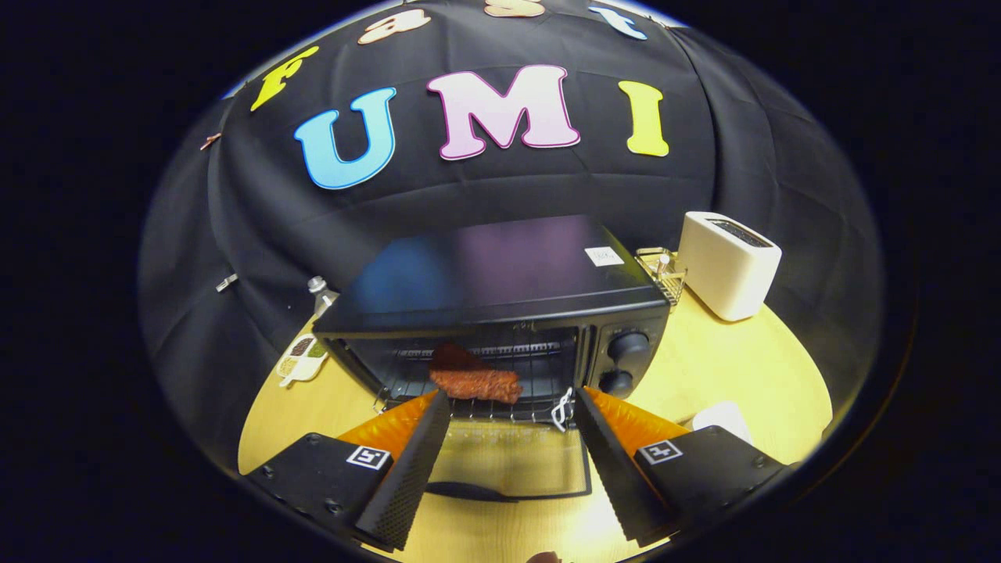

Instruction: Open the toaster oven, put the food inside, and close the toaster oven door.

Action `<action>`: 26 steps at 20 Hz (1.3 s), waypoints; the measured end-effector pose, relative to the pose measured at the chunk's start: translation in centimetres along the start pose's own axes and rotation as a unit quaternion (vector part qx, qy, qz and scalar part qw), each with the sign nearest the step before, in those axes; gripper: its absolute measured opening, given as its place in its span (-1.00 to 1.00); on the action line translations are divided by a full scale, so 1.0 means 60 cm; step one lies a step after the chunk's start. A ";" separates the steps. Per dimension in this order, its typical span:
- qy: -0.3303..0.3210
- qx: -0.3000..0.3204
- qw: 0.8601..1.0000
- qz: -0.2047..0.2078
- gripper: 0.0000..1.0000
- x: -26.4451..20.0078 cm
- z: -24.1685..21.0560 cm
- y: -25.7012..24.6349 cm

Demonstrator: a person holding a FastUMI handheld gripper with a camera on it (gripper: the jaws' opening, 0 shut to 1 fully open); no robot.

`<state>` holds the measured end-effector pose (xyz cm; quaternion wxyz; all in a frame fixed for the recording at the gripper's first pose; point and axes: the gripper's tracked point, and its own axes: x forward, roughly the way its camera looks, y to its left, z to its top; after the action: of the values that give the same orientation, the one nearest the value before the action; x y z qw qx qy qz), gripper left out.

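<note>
The toaster oven [500, 313] sits dead ahead on the yellow table [743, 367], its door [508, 461] dropped flat toward us beneath the gripper [512, 403], handle [469, 491] nearest. The fingers spread wide, holding nothing. The food [475, 383] lies crosswise on the rack just beyond them, so closing looks next: down, under that handle.

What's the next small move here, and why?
Probably lower the hand-held gripper toward the door handle and lift the door shut. The food already lies on the rack inside the toaster oven, the door hangs open, and the fingers are apart, holding nothing.
</note>
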<state>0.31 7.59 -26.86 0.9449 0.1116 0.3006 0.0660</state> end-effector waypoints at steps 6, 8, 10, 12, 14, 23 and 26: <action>0.039 -0.028 0.999 0.013 0.97 -0.049 -0.080 0.035; 0.069 -0.035 0.997 0.010 0.97 -0.054 -0.121 0.043; 0.105 -0.039 0.994 0.013 0.97 -0.068 -0.169 0.061; 0.137 -0.047 0.989 0.010 0.97 -0.061 -0.212 0.068; 0.168 -0.051 0.984 0.003 0.98 -0.050 -0.252 0.069; 0.236 -0.054 0.968 -0.063 0.98 0.015 -0.331 0.055; 0.238 -0.042 0.968 -0.072 0.99 0.034 -0.327 0.061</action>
<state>-9.69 14.88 -42.68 0.8525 0.0310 0.5207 0.0346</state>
